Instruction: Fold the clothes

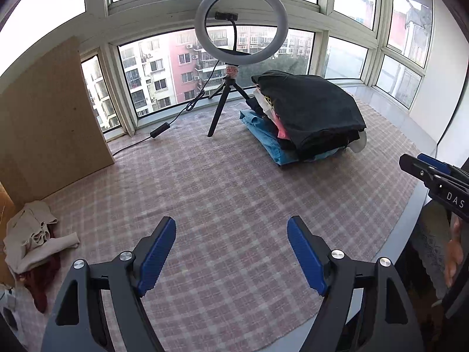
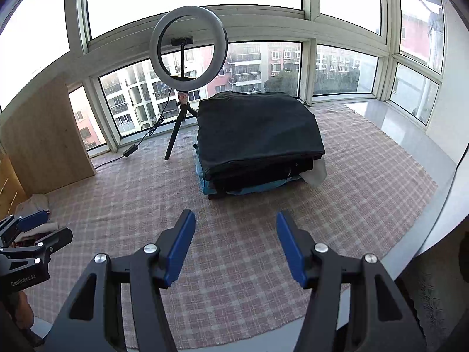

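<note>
A stack of folded clothes [image 1: 310, 108] [image 2: 258, 135], topped by a black garment over blue ones, sits at the back of the pink checked cloth [image 1: 219, 182]. A crumpled beige garment [image 1: 29, 234] [image 2: 32, 202] lies over a dark red one [image 1: 44, 278] at the left edge. My left gripper [image 1: 231, 226] hovers over bare cloth, open, with nothing between its blue pads. My right gripper [image 2: 236, 217] is open too and holds nothing, in front of the stack. Each gripper shows at the other view's edge: the right gripper [image 1: 425, 170], the left gripper [image 2: 35, 228].
A ring light on a small black tripod [image 1: 234, 38] [image 2: 187, 52] stands at the back by the windows, its cable trailing left. A brown board [image 1: 49, 117] leans at the left. The table's rounded grey edge [image 1: 410, 220] runs along the right.
</note>
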`<action>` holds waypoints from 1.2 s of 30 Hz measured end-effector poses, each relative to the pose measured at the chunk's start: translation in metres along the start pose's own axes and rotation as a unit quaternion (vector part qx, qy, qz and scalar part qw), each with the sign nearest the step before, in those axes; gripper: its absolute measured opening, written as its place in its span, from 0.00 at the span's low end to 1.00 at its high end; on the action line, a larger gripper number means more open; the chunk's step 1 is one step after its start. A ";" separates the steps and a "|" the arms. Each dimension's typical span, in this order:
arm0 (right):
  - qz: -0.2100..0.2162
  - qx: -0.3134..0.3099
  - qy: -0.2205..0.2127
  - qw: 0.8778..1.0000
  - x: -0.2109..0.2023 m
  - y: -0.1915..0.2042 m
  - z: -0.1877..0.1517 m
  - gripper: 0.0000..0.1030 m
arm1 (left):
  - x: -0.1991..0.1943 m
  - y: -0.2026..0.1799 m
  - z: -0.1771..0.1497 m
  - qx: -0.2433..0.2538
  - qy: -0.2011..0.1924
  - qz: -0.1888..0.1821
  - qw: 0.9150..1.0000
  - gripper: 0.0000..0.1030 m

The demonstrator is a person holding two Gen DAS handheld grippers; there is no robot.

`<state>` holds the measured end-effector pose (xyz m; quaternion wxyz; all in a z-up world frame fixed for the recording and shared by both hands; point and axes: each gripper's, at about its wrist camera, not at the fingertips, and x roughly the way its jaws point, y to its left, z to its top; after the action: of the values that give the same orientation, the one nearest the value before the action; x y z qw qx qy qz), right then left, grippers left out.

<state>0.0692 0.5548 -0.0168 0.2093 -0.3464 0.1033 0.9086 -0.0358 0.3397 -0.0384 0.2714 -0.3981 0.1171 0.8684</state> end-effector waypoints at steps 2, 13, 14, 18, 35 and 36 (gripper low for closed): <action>-0.010 -0.004 -0.002 1.000 -0.011 0.013 -0.010 0.55 | -0.013 0.013 -0.012 -0.001 -0.001 0.000 1.000 0.75; -0.016 -0.016 0.001 1.000 -0.061 0.071 -0.061 0.55 | -0.070 0.069 -0.071 -0.020 -0.004 -0.003 1.000 0.75; -0.017 -0.016 0.000 1.000 -0.065 0.075 -0.065 0.55 | -0.074 0.073 -0.074 -0.025 -0.004 -0.003 1.000 0.75; -0.019 -0.023 -0.004 1.000 -0.080 0.090 -0.078 0.55 | -0.087 0.085 -0.085 -0.038 -0.008 -0.028 0.999 0.75; -0.018 -0.022 -0.013 0.999 -0.106 0.117 -0.096 0.55 | -0.122 0.093 -0.100 -0.012 -0.037 -0.029 0.999 0.75; -0.019 -0.023 -0.013 0.999 -0.106 0.118 -0.096 0.55 | -0.123 0.094 -0.100 -0.012 -0.040 -0.028 0.999 0.75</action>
<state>0.1435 0.3849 -0.0118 0.2198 -0.3407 0.0733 0.9112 0.0395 0.1738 -0.0124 0.2951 -0.3695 0.0845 0.8770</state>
